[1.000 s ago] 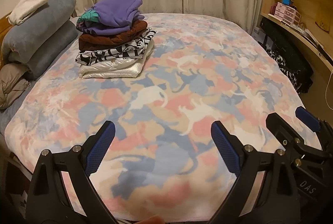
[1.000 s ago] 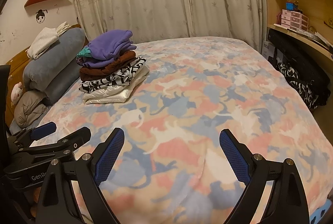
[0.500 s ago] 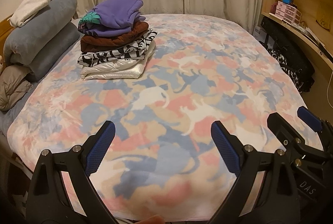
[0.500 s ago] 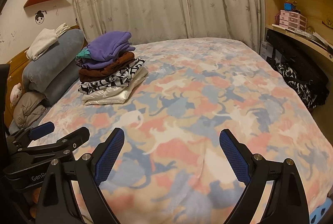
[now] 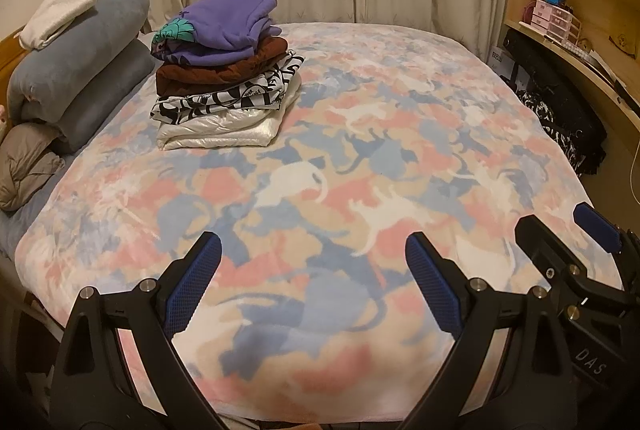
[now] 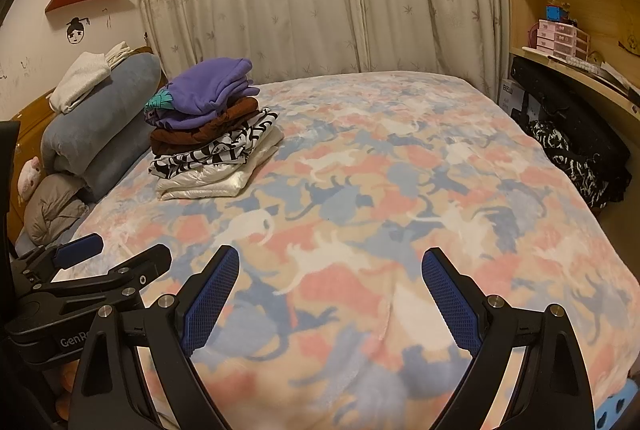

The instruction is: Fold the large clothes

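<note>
A stack of folded clothes (image 5: 224, 78) sits at the far left of the bed, purple on top, then brown, black-and-white and white; it also shows in the right wrist view (image 6: 208, 134). My left gripper (image 5: 312, 278) is open and empty, held above the near edge of the bed. My right gripper (image 6: 330, 290) is open and empty beside it. The right gripper shows at the right of the left wrist view (image 5: 568, 254); the left gripper shows at the left of the right wrist view (image 6: 112, 262).
The bed (image 5: 380, 158) has a cat-print blanket in pink, blue and cream. Grey pillows (image 5: 76, 70) and a white folded cloth lie at the left. A wooden desk with shelves (image 5: 576, 30) and dark bags (image 5: 560, 118) stand at the right. Curtains hang behind.
Both grippers have drawn back and risen slightly, so the stack looks a little farther and lower. Both stay open and empty.
</note>
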`<control>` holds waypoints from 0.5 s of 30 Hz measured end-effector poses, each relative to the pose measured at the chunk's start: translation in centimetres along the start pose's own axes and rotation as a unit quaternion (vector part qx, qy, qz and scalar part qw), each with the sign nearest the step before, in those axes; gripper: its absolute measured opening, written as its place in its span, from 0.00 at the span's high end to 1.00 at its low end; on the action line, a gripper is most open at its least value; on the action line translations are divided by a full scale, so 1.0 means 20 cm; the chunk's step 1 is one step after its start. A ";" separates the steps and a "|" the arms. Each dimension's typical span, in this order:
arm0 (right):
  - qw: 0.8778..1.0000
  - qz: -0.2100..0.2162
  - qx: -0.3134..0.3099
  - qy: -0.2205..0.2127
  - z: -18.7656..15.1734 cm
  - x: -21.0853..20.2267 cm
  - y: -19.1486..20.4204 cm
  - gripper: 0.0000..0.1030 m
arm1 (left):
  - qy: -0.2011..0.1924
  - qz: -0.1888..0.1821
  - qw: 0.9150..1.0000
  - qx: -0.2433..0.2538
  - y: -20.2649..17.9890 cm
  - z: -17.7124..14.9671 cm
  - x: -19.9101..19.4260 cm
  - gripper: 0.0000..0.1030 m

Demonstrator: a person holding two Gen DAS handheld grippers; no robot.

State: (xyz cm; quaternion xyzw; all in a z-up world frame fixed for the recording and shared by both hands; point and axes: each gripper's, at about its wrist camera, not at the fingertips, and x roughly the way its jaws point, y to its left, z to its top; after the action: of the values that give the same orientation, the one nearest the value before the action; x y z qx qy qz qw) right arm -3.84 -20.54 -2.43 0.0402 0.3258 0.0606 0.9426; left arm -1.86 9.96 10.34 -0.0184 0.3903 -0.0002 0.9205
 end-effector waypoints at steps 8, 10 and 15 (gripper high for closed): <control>1.000 -0.001 0.001 0.000 0.00 0.00 0.01 0.09 | -0.005 0.004 1.000 0.004 0.01 0.00 0.00 0.11; 1.000 -0.001 0.001 0.000 0.00 0.00 0.02 0.09 | -0.004 0.004 1.000 0.003 0.02 -0.01 0.00 0.11; 1.000 -0.002 0.001 0.000 0.00 0.00 0.02 0.09 | 0.003 0.002 1.000 0.002 0.04 -0.01 0.02 0.11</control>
State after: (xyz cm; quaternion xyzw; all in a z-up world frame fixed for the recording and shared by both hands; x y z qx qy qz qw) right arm -3.84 -20.08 -2.49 0.0407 0.3261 0.0581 0.9427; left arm -1.85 10.83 9.86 -0.0155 0.3930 0.0006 0.9194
